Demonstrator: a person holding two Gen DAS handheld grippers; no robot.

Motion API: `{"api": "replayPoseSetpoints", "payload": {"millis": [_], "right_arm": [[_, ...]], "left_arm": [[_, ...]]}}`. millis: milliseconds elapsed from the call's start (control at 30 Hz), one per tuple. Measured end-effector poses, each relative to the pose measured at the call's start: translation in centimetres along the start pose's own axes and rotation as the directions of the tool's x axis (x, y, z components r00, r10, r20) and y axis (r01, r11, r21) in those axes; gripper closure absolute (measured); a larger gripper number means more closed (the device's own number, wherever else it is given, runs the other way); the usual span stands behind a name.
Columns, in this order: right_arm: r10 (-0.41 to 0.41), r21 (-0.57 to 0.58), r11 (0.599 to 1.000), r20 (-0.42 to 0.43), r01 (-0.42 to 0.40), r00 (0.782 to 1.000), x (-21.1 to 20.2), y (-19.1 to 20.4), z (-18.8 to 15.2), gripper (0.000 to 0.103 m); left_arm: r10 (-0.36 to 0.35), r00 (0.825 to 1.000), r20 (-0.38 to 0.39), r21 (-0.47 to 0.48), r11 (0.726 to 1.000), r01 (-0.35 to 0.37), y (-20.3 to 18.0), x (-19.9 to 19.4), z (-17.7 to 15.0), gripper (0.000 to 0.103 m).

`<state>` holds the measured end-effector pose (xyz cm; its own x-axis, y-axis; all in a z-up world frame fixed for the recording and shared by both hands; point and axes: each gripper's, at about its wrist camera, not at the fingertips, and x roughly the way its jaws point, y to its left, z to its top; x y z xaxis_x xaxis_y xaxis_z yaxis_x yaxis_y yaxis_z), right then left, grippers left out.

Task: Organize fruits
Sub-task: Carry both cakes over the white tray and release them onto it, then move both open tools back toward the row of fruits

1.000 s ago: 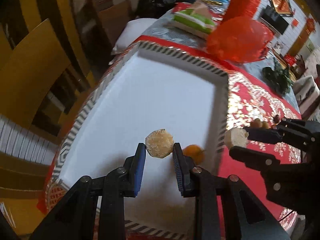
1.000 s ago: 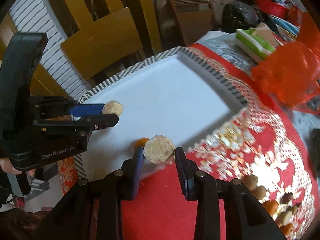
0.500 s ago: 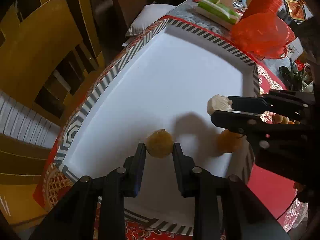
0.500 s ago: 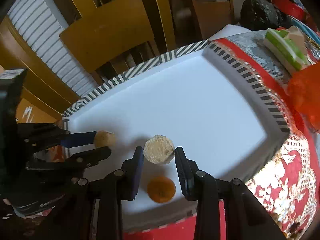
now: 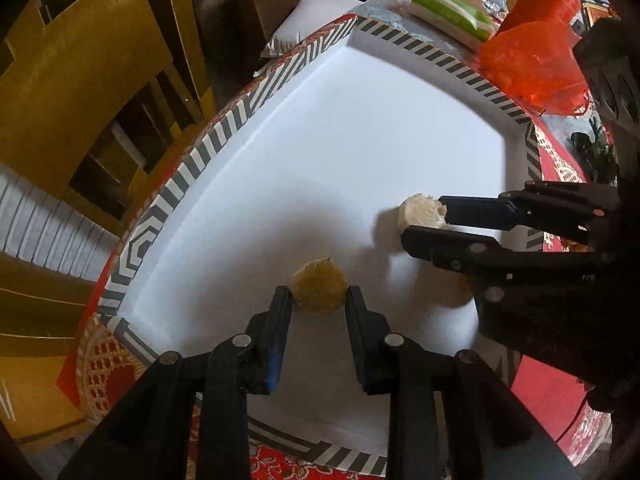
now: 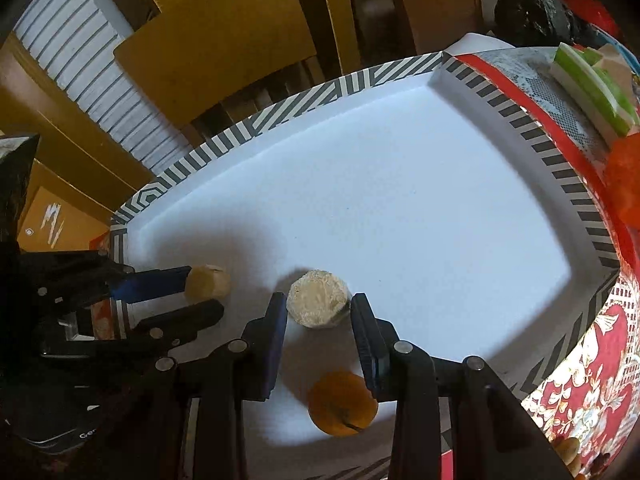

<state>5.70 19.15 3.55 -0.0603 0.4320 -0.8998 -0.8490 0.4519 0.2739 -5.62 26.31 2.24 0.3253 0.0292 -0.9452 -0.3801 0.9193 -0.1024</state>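
White tray (image 6: 400,208): we clamp two pale fruit chunks, left gripper (image 5: 319,300) at nine o'clock of right gripper (image 6: 319,309).

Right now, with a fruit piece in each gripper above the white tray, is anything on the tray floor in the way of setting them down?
Mostly no. The white tray floor is bare under both held pieces. Only the orange fruit already lies in it, near the front edge, just behind the right gripper with its pale piece. The left gripper has bare floor below.
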Motion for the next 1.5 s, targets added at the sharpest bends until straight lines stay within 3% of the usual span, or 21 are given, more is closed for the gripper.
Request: {"api": "replayPoseSetpoints", "payload": {"millis": [67,133,300,400,500,633,900,1500], "right_arm": [[-0.002,0.0,1.0,0.004,0.002,1.0,-0.2,-0.1,-0.2,0.066],[-0.002,0.009,1.0,0.02,0.001,1.0,-0.8,-0.3,-0.4,0.065],[0.003,0.042,0.999,0.067,-0.006,0.998,-2.6,-0.9,-1.0,0.057],[-0.008,0.075,0.997,0.118,-0.001,0.993,-4.9,-1.4,-1.9,0.056],[-0.022,0.11,0.994,0.164,0.004,0.986,-7.0,-2.1,-2.8,0.053],[-0.063,0.144,0.989,0.199,0.034,0.978,-9.8,-3.0,-4.3,0.044],[-0.144,0.258,0.962,0.225,0.083,0.964,-14.5,-6.5,-8.9,0.04],[-0.273,0.473,0.868,0.195,0.154,0.942,-20.9,-14.4,-20.0,0.035]], "left_arm": [[0.002,1.0,0.001,-0.003,1.0,-0.002,0.0,0.0,0.0,0.068],[0.01,1.0,0.002,-0.013,1.0,-0.01,0.0,-0.1,0.0,0.049],[0.042,0.999,0.018,-0.025,0.999,-0.042,-0.1,-1.0,0.2,0.04],[0.052,0.997,0.055,-0.024,0.998,-0.05,-0.6,-2.5,0.7,0.038],[0.075,0.992,0.099,-0.019,0.997,-0.074,-1.4,-4.2,1.3,0.031],[0.078,0.986,0.15,0.003,0.997,-0.08,-3.3,-6.1,2.1,0.03],[0.03,0.976,0.214,0.098,0.994,-0.052,-9.5,-8.2,3.2,0.026],[-0.106,0.973,0.203,0.312,0.949,0.039,-24.7,-7.9,3.2,0.026]]}}
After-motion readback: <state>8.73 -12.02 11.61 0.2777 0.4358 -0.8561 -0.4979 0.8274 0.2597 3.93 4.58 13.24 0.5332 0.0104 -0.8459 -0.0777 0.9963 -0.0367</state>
